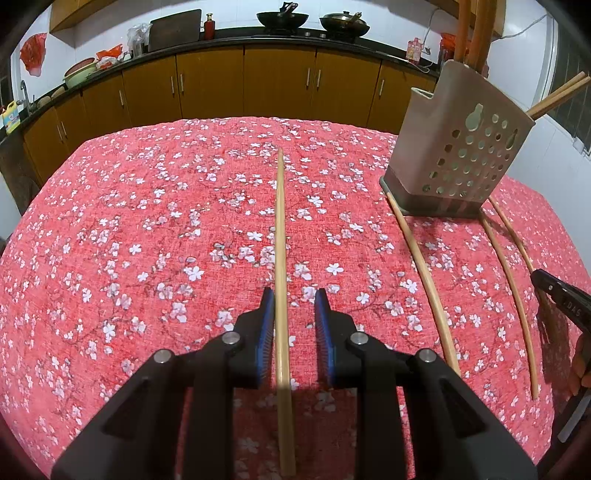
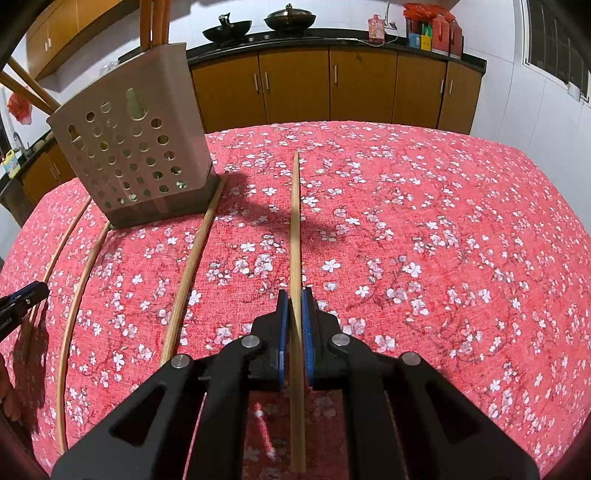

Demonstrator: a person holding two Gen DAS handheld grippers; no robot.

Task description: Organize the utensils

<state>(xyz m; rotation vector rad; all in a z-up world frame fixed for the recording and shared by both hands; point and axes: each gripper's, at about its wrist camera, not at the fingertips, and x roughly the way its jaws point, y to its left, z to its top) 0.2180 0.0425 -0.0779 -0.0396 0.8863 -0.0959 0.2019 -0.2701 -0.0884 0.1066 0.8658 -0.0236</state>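
A wooden chopstick (image 1: 280, 236) lies on the red floral tablecloth between the fingers of my left gripper (image 1: 294, 302), which is open around it, the left pad touching it. My right gripper (image 2: 294, 301) is shut on another chopstick (image 2: 295, 221) that points straight ahead. A beige perforated utensil holder (image 1: 458, 147) stands on the table with chopsticks and orange handles in it; it also shows in the right wrist view (image 2: 136, 140). Three loose chopsticks (image 1: 424, 273) lie in front of the holder, also seen in the right wrist view (image 2: 188, 273).
The table (image 1: 147, 221) has a red blossom-print cloth. Behind it runs a counter with brown cabinets (image 1: 277, 81), two woks (image 1: 282, 18) and bottles. A white wall and window are on the right (image 2: 554, 44).
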